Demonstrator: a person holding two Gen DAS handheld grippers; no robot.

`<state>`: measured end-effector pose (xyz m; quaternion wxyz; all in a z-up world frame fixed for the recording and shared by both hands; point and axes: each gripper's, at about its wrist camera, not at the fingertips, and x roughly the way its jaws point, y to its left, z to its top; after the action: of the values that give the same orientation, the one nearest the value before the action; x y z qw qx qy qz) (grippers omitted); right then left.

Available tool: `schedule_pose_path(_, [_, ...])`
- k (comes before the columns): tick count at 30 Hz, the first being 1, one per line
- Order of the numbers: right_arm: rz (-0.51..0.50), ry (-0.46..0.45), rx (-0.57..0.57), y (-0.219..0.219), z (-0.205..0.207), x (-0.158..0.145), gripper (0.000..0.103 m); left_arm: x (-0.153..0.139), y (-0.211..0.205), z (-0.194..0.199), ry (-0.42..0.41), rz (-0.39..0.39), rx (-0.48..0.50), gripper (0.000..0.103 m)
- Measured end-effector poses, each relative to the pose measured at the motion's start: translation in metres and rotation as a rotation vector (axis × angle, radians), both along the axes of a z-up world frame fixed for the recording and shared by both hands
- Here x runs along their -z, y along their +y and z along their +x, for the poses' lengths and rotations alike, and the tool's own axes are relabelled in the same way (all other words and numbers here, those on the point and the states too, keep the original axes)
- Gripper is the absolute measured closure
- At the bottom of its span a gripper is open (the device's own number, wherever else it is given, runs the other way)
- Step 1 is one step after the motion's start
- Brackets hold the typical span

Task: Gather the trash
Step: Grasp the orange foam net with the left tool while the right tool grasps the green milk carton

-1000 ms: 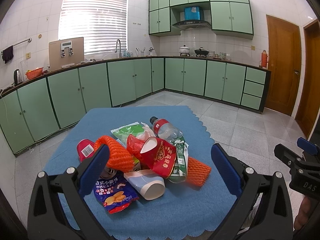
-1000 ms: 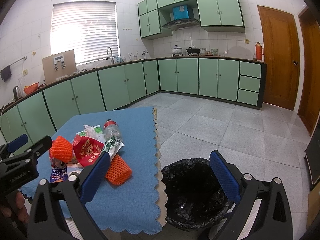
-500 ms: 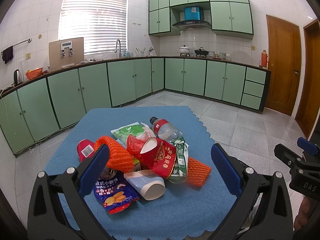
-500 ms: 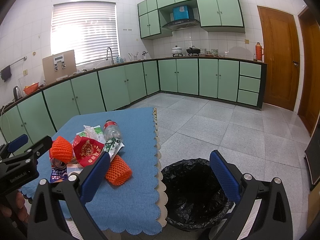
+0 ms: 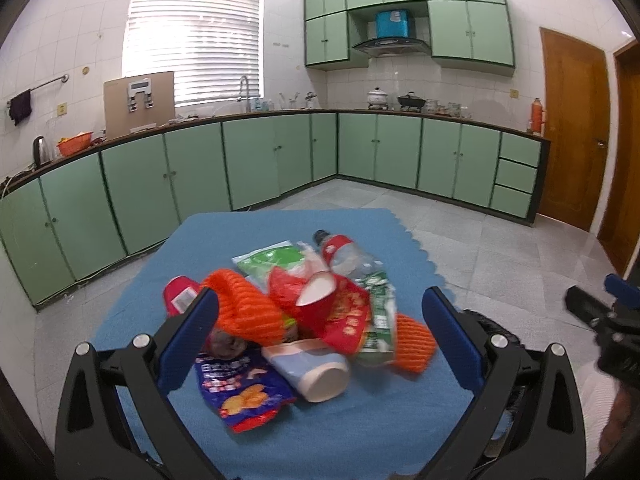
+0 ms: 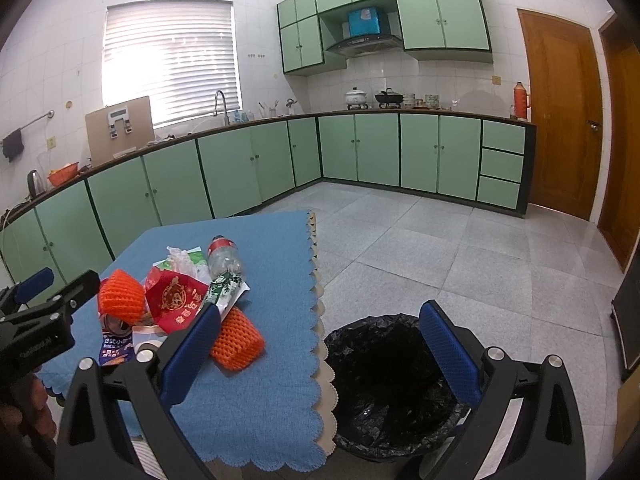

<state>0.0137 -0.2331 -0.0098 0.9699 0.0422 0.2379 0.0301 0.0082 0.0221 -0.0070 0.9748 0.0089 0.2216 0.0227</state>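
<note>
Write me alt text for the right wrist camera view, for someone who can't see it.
An open right claw hangs above the edge of a blue-clothed table and a black-lined trash bin on the floor beside it. Wrappers, a plastic bottle and orange foam nets are piled on the cloth, green kitchen cabinets behind.

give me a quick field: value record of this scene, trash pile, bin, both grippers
surface: table with blue cloth
trash pile: plastic bottle, orange foam nets, red paper cup, snack bag, green wrappers
bin: black-lined trash bin, on the floor right of the table
left gripper: jaws open, empty
right gripper: jaws open, empty
</note>
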Motion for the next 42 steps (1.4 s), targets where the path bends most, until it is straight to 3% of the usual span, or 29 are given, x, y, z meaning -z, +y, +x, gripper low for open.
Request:
schedule_pose_path(8, [-0.003, 0.022, -0.08, 0.018, 0.026, 0.007, 0.006, 0.015, 0.053, 0.013, 0.022, 0.036, -0.132, 0.005])
schedule_pose_path(11, [-0.001, 0.043, -0.11, 0.029, 0.04, 0.012, 0.007, 0.024, 0.073, 0.018, 0.054, 0.017, -0.172, 0.005])
schedule_pose_path(26, [-0.033, 0.097, -0.169, 0.067, 0.082, 0.03, 0.011, 0.053, 0.084, 0.067, 0.117, -0.031, -0.176, 0.009])
schedule_pose_path(28, [-0.035, 0.102, -0.17, 0.069, 0.087, 0.031, 0.012, 0.058, 0.085, 0.075, 0.134, -0.039, -0.169, 0.022])
schedule_pose_path(35, [-0.034, 0.122, -0.206, 0.083, 0.105, 0.039, 0.016, 0.072, 0.085, 0.092, 0.175, -0.08, -0.11, 0.042])
schedule_pose_path(39, [-0.03, 0.13, -0.23, 0.092, 0.111, 0.04, 0.017, 0.074, 0.083, 0.094, 0.166, -0.089, -0.094, 0.07])
schedule_pose_path(42, [-0.029, 0.125, -0.25, 0.102, 0.115, 0.038, 0.018, 0.073, 0.081, 0.092, 0.146, -0.081, -0.088, 0.077])
